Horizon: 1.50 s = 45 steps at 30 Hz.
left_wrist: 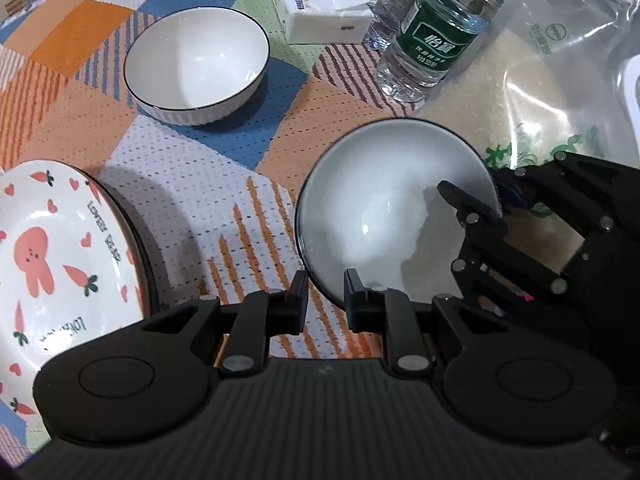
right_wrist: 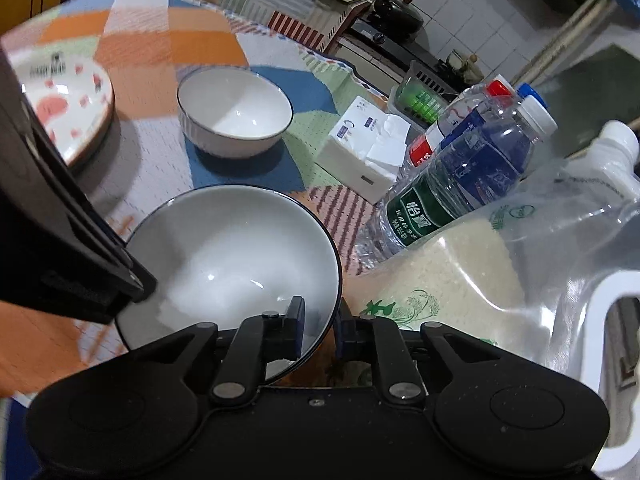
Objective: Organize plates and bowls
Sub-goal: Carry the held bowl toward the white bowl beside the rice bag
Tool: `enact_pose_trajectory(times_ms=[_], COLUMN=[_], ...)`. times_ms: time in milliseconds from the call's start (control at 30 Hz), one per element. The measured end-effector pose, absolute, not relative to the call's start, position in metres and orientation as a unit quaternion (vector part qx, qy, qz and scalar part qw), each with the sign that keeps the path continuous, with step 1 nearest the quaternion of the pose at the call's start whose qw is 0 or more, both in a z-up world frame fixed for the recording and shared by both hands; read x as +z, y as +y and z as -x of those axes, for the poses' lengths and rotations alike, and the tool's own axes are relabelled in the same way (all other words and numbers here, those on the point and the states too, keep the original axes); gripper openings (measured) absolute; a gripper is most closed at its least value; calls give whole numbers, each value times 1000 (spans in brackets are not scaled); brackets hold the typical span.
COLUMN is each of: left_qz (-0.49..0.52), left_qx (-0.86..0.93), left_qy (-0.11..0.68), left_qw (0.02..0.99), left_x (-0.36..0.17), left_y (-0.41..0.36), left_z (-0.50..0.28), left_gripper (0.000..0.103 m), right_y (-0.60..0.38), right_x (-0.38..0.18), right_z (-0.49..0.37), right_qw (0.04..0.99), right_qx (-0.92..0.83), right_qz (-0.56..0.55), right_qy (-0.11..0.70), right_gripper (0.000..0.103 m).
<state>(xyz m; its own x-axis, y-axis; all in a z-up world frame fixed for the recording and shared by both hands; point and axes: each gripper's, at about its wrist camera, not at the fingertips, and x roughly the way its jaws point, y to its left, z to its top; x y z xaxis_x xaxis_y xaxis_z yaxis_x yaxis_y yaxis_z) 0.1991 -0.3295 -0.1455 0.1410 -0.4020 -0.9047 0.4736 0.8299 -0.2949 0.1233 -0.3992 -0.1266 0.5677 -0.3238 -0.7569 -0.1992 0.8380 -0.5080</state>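
A white bowl with a dark rim (left_wrist: 384,208) (right_wrist: 236,264) is tilted and held off the table. My right gripper (right_wrist: 319,330) is shut on its near rim, one finger inside and one outside; it also shows in the left wrist view (left_wrist: 494,196). My left gripper (left_wrist: 325,300) is open, its right finger in front of the bowl's rim, its left finger over the cloth; whether it touches the bowl I cannot tell. A second white ribbed bowl (left_wrist: 196,66) (right_wrist: 235,118) stands farther back. Stacked rabbit-and-carrot plates (left_wrist: 60,256) (right_wrist: 68,104) lie at the left.
A patchwork tablecloth (left_wrist: 192,184) covers the table. A tissue pack (left_wrist: 320,0) (right_wrist: 366,156), water bottles (left_wrist: 436,36) (right_wrist: 460,192) and a clear bag of rice (left_wrist: 552,88) (right_wrist: 460,296) crowd the right side. A stove with a pot (right_wrist: 396,12) is behind.
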Motion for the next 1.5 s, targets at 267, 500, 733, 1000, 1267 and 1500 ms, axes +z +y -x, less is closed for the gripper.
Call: enact_pose_trajectory(times_ms=[267, 500, 733, 1000, 1267, 1500], left_qz=[-43, -80, -102, -120, -124, -111], left_qx=[-300, -306, -304, -289, -281, -269], left_qy=[564, 534, 511, 499, 498, 460], left_qw=[768, 784, 798, 809, 811, 839], left_x=[-125, -92, -66, -47, -34, -31], left_y=[-320, -302, -279, -255, -239, -230], left_z=[-194, -182, -170, -170, -194, -236], left_gripper=[16, 20, 22, 31, 47, 62], right_y=[-407, -416, -407, -398, -397, -405], right_x=[-112, -65, -24, -1, 11, -2], right_z=[-120, -106, -92, -94, -118, -170], right_qw=[858, 880, 885, 886, 884, 871], right_qx=[-35, 8, 57, 93, 107, 115], right_qz=[232, 142, 104, 77, 69, 34], right_qy=[457, 453, 450, 448, 450, 476], right_gripper=[24, 28, 43, 60, 71, 71])
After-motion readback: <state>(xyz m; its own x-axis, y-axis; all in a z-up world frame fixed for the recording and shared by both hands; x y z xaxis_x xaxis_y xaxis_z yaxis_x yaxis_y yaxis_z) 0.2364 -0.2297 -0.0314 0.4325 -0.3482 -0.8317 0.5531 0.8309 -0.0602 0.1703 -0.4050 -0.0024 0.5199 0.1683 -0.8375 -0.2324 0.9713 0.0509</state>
